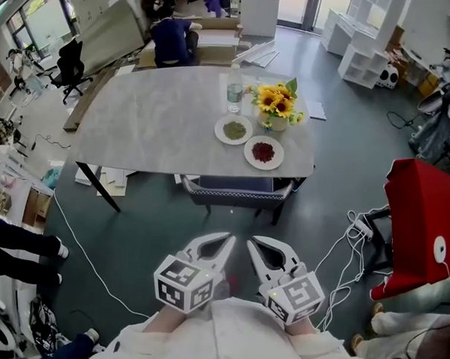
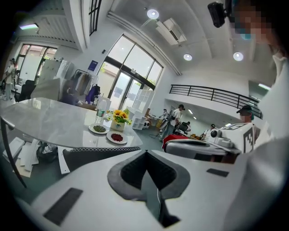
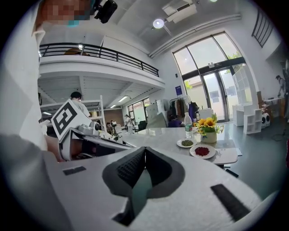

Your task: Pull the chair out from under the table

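Note:
A dark chair (image 1: 236, 190) is tucked under the near edge of the grey marble table (image 1: 160, 127); its backrest (image 2: 97, 155) shows in the left gripper view. Both grippers hang side by side close to my body, well short of the chair. My left gripper (image 1: 230, 241) is shut with nothing in it, its tips meeting (image 2: 145, 152). My right gripper (image 1: 250, 244) is shut and empty too, with its pads together (image 3: 144, 150). Bare floor lies between the fingertips and the chair.
On the table stand a water bottle (image 1: 235, 88), a sunflower vase (image 1: 276, 109), a plate of green bits (image 1: 234, 130) and a plate of red bits (image 1: 263, 152). A red cloth-covered thing (image 1: 420, 221) and cables (image 1: 348, 247) lie right. A person's legs (image 1: 24, 252) are at left.

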`<control>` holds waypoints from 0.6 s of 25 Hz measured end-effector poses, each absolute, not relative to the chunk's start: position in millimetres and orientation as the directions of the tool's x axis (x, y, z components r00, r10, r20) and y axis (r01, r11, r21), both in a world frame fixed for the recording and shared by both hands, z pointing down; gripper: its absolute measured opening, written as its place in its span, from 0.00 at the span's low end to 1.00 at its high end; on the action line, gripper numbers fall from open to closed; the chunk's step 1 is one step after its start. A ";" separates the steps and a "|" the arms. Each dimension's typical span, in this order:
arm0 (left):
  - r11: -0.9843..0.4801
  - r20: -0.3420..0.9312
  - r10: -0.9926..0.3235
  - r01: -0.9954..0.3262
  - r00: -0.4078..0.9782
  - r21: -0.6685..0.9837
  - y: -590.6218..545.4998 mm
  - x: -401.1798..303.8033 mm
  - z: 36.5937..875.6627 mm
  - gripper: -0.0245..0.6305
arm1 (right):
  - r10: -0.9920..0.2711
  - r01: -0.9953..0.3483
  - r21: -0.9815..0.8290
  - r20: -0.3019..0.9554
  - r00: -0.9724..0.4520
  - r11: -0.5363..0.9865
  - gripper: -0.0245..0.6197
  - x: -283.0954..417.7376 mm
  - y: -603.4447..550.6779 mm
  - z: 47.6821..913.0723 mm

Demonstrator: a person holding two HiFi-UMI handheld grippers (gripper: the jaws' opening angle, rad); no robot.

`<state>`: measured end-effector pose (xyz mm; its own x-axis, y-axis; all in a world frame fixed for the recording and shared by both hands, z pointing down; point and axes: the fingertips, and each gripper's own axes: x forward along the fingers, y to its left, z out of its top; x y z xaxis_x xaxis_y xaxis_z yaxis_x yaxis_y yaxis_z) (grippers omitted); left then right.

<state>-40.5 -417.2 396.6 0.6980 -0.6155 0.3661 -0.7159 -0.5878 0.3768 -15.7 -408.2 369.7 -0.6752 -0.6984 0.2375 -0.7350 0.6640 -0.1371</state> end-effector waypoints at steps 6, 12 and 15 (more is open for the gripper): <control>-0.615 0.377 -0.583 -0.694 0.720 0.374 -447.7 -50.3 403.3 0.06 | -0.732 -0.770 -0.133 0.245 -0.636 0.624 0.04 -23.0 -439.5 370.0; -0.637 0.409 -0.545 -0.679 0.732 0.366 -467.4 -61.2 412.9 0.06 | -0.755 -0.798 -0.164 0.257 -0.603 0.581 0.04 -27.9 -458.6 378.1; -0.639 0.429 -0.536 -0.681 0.727 0.357 -474.4 -61.3 417.5 0.06 | -0.757 -0.803 -0.157 0.270 -0.595 0.575 0.04 -26.5 -464.8 380.4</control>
